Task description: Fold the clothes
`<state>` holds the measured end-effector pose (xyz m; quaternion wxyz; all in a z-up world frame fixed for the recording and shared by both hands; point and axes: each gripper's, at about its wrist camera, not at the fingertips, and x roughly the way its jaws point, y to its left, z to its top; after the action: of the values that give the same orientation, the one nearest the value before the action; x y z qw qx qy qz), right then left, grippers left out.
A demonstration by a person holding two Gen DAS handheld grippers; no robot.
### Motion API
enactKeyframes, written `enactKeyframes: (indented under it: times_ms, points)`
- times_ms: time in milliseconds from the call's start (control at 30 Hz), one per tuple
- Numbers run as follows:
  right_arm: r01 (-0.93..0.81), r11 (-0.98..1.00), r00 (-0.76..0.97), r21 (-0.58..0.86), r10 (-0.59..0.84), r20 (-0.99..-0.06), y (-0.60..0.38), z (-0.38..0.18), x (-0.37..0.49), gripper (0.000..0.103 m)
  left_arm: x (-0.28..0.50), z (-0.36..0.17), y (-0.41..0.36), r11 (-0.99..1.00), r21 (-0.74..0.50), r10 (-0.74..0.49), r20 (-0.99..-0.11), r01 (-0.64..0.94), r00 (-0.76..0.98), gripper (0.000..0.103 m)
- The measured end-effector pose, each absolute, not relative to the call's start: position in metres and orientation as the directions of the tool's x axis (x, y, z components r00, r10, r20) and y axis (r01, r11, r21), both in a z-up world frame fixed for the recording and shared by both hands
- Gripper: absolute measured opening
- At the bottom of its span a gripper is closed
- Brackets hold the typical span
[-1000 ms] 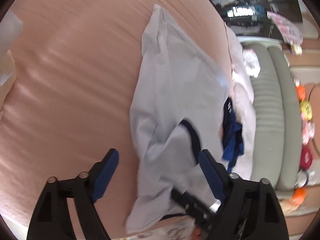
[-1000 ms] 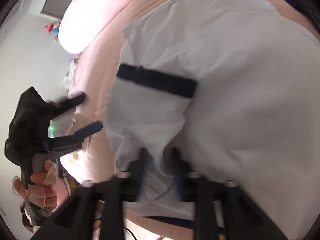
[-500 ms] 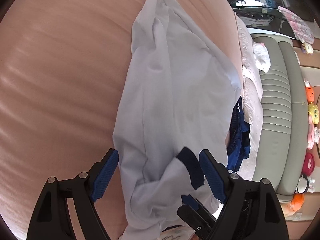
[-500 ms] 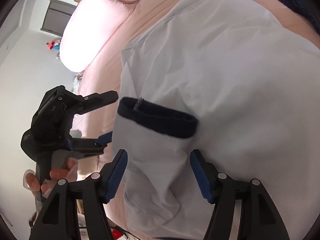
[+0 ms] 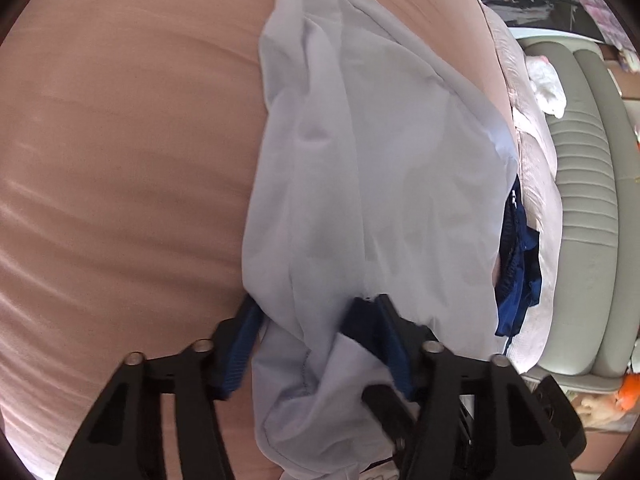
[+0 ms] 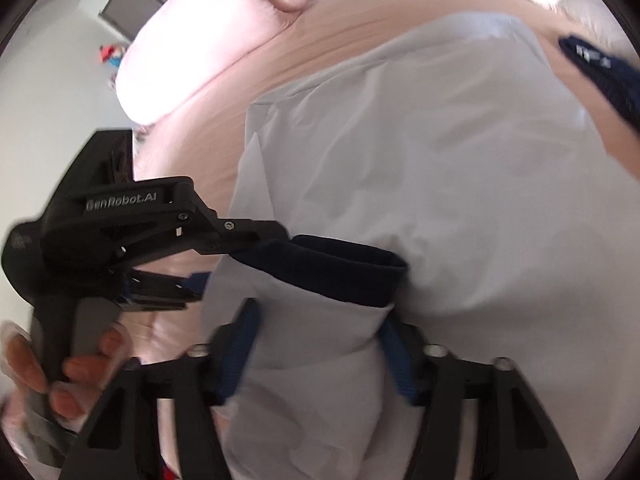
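Note:
A pale blue shirt (image 5: 372,168) with a navy sleeve cuff (image 6: 332,268) lies crumpled on the pink bed (image 5: 120,120). My left gripper (image 5: 320,340) is open, its jaws set around the shirt's near end beside the cuff (image 5: 364,320). It also shows in the right wrist view (image 6: 240,256), with its upper finger (image 6: 256,230) at the cuff. My right gripper (image 6: 320,344) is open, its jaws straddling the sleeve just below the cuff. The shirt (image 6: 440,184) fills most of the right wrist view.
A dark blue garment (image 5: 518,272) lies at the shirt's right edge, also in the right wrist view (image 6: 608,76). A grey-green padded headboard (image 5: 588,184) runs along the right. A pink pillow (image 6: 208,52) lies at the far end.
Both grippers have moved in onto the sleeve. The left jaws have narrowed around the shirt's near end. The right gripper, shut on the cloth a second ago, now stands open around the sleeve.

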<state>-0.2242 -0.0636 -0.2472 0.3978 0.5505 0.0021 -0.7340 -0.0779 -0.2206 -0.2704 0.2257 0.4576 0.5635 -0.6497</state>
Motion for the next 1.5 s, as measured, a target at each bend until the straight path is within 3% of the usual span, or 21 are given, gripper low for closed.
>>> enactKeyframes:
  times_ms: [33,100,400,567,633,767,800,867,900,933,1200,1367,1500]
  points:
    - [0.598,-0.689,-0.095,0.409,-0.568,-0.817,-0.065,-0.246,-0.221,0.025,-0.076,-0.270,-0.221,-0.259,-0.528,0.217,-0.848,0.809,-0.484,0.040]
    - [0.620,-0.699,-0.131,0.357,-0.541,-0.830,-0.067,-0.243,-0.215,0.007,-0.073,-0.270,-0.221,-0.257,-0.519,0.203,-0.854,0.815,-0.479,0.032]
    - [0.683,-0.721,-0.297,0.115,-0.419,-0.858,-0.076,-0.232,-0.190,0.003,-0.062,-0.261,-0.218,-0.310,-0.385,0.114,-0.923,0.869,-0.368,0.028]
    - [0.632,-0.774,-0.341,0.034,-0.317,-0.885,-0.050,-0.234,-0.207,0.002,-0.054,-0.256,-0.219,-0.331,-0.278,0.039,-0.959,0.902,-0.282,0.025]
    - [0.616,-0.786,-0.326,0.059,-0.322,-0.889,-0.038,-0.235,-0.215,0.002,-0.050,-0.256,-0.220,-0.328,-0.276,0.048,-0.960,0.904,-0.276,0.025]
    - [0.650,-0.721,-0.212,0.242,-0.478,-0.853,-0.020,-0.221,-0.224,0.002,-0.044,-0.258,-0.217,-0.301,-0.345,0.116,-0.939,0.889,-0.325,0.025]
    - [0.655,-0.716,-0.226,0.242,-0.491,-0.841,-0.017,-0.216,-0.224,0.004,-0.042,-0.257,-0.216,-0.296,-0.355,0.122,-0.935,0.887,-0.333,0.025]
    - [0.686,-0.687,-0.228,0.240,-0.516,-0.826,-0.016,-0.206,-0.226,0.017,-0.040,-0.255,-0.215,-0.284,-0.385,0.138,-0.923,0.878,-0.360,0.025]
    - [0.689,-0.679,-0.219,0.253,-0.527,-0.821,-0.018,-0.205,-0.230,0.041,-0.039,-0.254,-0.214,-0.281,-0.405,0.153,-0.914,0.870,-0.376,0.026]
    - [0.692,-0.671,-0.210,0.265,-0.539,-0.816,-0.019,-0.204,-0.234,0.056,-0.038,-0.253,-0.214,-0.278,-0.428,0.170,-0.903,0.860,-0.394,0.026]
    - [0.602,-0.615,0.046,0.509,-0.610,-0.791,-0.047,-0.206,-0.279,0.062,-0.038,-0.237,-0.226,-0.301,-0.460,0.201,-0.887,0.835,-0.416,0.026]
    - [0.730,-0.500,0.099,0.466,-0.597,-0.796,-0.073,-0.216,-0.273,0.062,-0.030,-0.232,-0.235,-0.261,-0.510,0.221,-0.858,0.820,-0.464,0.026]
    - [0.854,-0.444,0.003,0.273,-0.519,-0.854,-0.080,-0.217,-0.246,0.062,-0.030,-0.227,-0.236,-0.236,-0.556,0.203,-0.830,0.797,-0.519,0.031]
